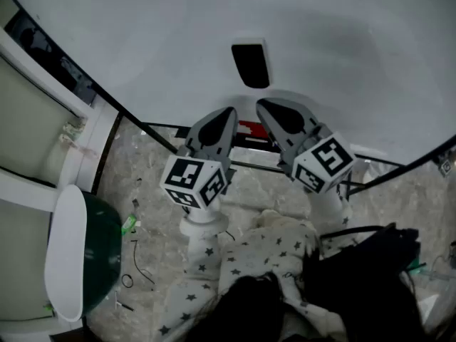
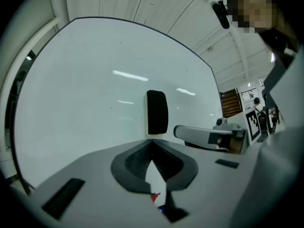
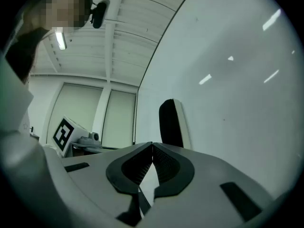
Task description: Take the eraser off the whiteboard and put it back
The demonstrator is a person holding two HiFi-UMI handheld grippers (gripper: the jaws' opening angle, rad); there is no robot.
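The eraser (image 1: 251, 64) is seen as a dark, rounded-rectangular block with a black face and a pale white side along one long edge. It is stuck flat on the whiteboard (image 1: 142, 34), standing upright on the otherwise blank white surface. In both gripper views it is found just above and beyond the jaw tips, apart from them, with bare board showing between.

The left tool (image 2: 152, 141) is held about level and pointed at the board. Its jaws are closed, the ribbed dark pads meeting at their tips, and nothing is gripped between them. The right tool (image 3: 152, 145) is tilted slightly upward toward the board. Its jaws are likewise brought fully together at the tips, with nothing held.

In the head view the two tools are held side by side and close together, angled inward so that their tips converge below the eraser without touching it. The marker cubes (image 1: 194, 182) are turned back toward the camera. Star-patterned sleeves (image 1: 263, 251) are seen behind the handles, over a mottled floor (image 1: 157, 212).
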